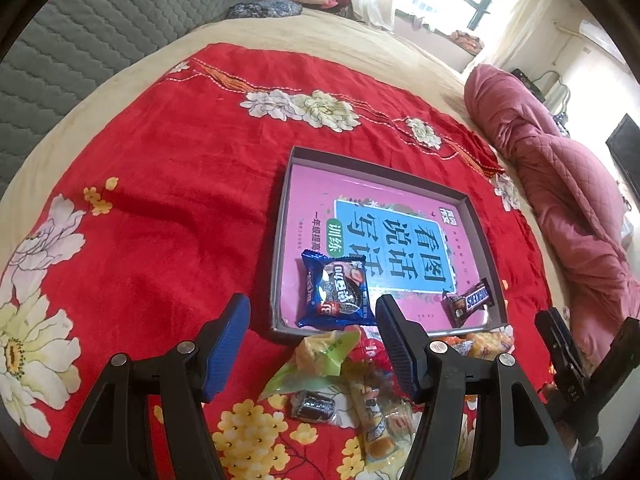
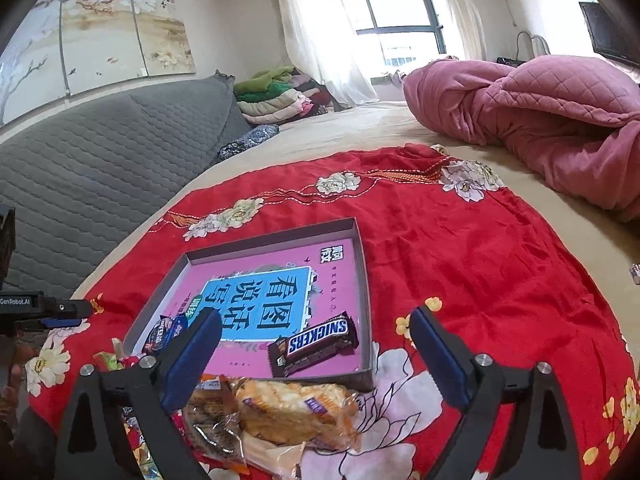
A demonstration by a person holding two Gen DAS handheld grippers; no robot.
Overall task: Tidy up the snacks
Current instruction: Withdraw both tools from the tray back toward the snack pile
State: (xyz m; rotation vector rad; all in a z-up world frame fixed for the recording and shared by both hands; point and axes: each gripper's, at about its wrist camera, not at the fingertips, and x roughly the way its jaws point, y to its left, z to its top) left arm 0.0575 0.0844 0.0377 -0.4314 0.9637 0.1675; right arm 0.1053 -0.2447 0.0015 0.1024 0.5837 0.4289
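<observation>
- My left gripper (image 1: 312, 340) has its fingers spread wide with nothing between them; my right gripper (image 2: 316, 356) is just as wide and empty.
- Right under my left fingers lies the loose snack pile (image 1: 344, 392), still outside the box; a green packet (image 1: 316, 356) sits on top, between the pads.
- Below my right fingers lies a wrapped cake (image 2: 292, 404), its long axis running across the gap, touching the box's near wall. I judge the right hand nearer to it.
- Just past both fingers, the shallow box (image 2: 366, 280) holds a blue packet (image 1: 336, 296) and a chocolate bar (image 2: 316, 344).
</observation>
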